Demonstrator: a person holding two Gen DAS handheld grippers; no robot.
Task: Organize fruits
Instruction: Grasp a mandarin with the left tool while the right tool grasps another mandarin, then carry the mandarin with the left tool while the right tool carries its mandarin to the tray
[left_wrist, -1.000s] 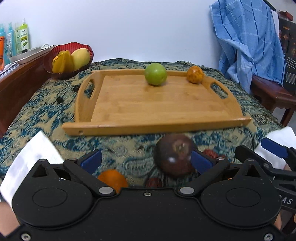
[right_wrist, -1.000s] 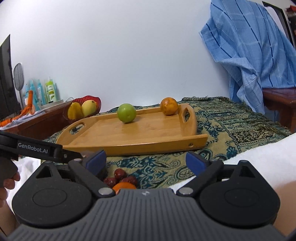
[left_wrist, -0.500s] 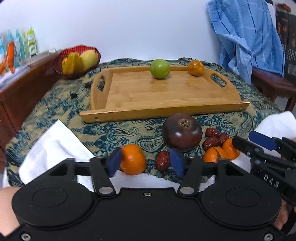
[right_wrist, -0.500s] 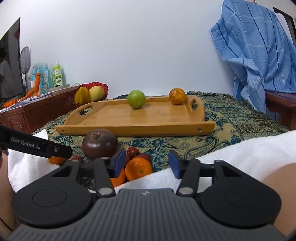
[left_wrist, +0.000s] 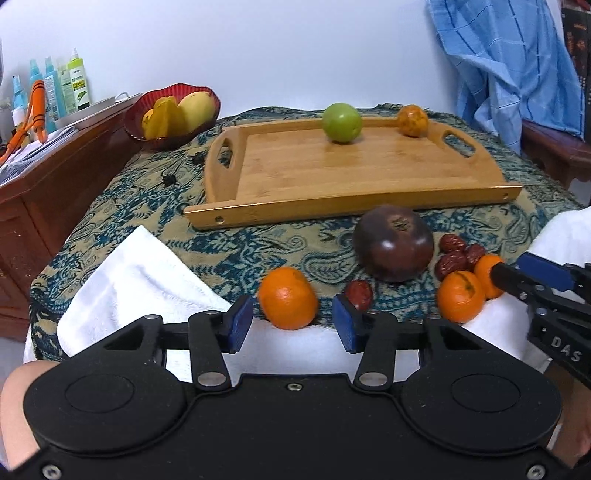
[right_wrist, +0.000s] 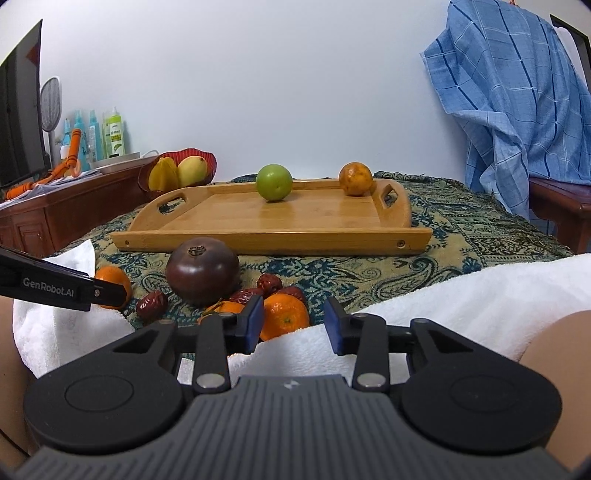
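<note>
A second ago both tools stood spread wide; since then their jaws have been closing, and each is now at a narrow gap. The left gripper (left_wrist: 291, 325) has a small orange mandarin (left_wrist: 287, 297) between its blue pads, yet a sliver of space shows on either side, so the pads do not press it. The right gripper (right_wrist: 294, 322) likewise brackets another mandarin (right_wrist: 285, 315); its left pad sits just beside the fruit and the right pad stands clear. Earlier the dark fruit filled the left view close up; now both cameras sit further back, and the whole cluster at the near edge of the patterned cloth (left_wrist: 155, 206) shows.

That cluster holds the large dark purple fruit (left_wrist: 393, 243), several red dates (left_wrist: 456, 254), a lone date (left_wrist: 359, 292) and a third mandarin (left_wrist: 487, 270) touching the right tool's finger. A white towel (left_wrist: 140, 273) lies along the cloth's near edge, under both tools.

The wooden tray (left_wrist: 295, 206) sits mid-cloth and carries two fruits along its far rim: a green round fruit (left_wrist: 341, 122) near the middle and a mottled orange fruit (left_wrist: 413, 120) by the far right corner, well apart. At the cloth's far left corner, a red bowl (left_wrist: 140, 114) holds yellow fruits (left_wrist: 181, 112).
</note>
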